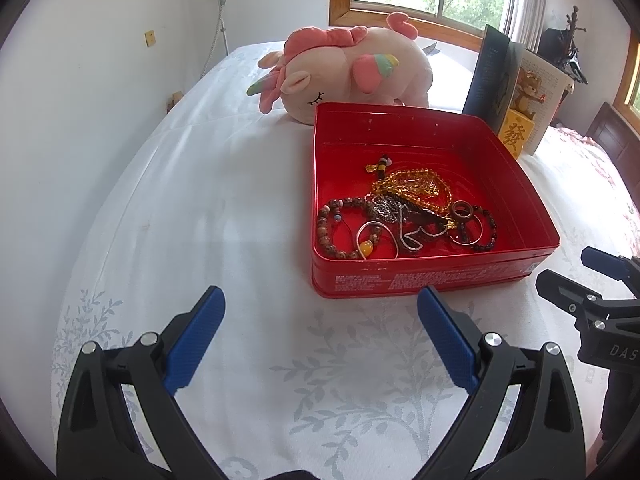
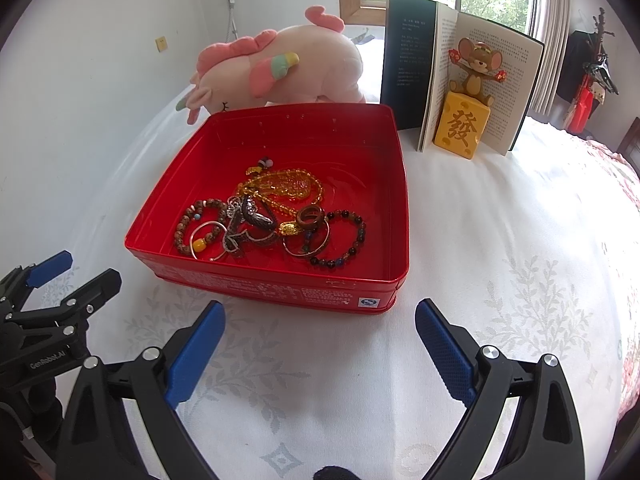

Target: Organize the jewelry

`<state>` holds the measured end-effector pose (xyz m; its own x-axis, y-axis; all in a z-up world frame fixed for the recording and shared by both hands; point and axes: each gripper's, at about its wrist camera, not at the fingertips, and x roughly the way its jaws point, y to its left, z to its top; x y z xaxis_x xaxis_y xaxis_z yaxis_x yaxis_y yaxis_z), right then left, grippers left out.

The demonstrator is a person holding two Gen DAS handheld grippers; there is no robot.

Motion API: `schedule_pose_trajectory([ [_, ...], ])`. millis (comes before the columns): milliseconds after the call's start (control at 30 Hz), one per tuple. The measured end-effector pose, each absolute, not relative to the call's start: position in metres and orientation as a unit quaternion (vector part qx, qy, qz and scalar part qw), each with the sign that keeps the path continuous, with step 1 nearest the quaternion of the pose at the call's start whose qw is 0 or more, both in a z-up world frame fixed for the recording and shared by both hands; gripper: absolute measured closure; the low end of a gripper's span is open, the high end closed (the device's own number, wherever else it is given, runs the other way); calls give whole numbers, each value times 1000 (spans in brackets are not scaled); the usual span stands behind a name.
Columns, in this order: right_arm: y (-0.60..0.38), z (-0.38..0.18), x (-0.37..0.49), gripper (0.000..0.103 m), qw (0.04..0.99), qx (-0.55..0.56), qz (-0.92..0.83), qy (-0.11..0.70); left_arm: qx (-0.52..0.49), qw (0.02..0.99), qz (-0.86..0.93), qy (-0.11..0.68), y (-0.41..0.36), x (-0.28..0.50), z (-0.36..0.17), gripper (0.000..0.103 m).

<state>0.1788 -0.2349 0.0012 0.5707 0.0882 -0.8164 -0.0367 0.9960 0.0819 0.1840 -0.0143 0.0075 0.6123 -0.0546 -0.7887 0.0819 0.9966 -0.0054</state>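
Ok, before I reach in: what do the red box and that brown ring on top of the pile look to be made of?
Red box: looks like thin painted metal, a tin; glossy walls, rolled rim and a pressed seam round the base. Glossy plastic can't be ruled out.
Brown ring: probably wood or dark resin; thick, opaque, warm brown with a dull sheen and no metallic glint, unlike the thin metal bangle under it.

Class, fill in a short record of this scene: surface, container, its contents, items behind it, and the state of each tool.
surface: white patterned bedspread
container: red tin, open, no lid in view
contents: tangled jewelry pile of bead bracelets, gold chain, rings
behind: plush unicorn; open book standing upright; mouse figurine
left tool: open, empty
right tool: open, empty
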Motion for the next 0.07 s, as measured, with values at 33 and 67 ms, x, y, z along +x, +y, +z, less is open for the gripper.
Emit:
schedule_pose_trajectory([
  [33,-235,1,179,7,886,28,35,462,16,898,-37,438,-14,184,8,7],
  [67,-235,1,179,7,886,28,35,462,17,898,-36,437,-14,184,8,7],
])
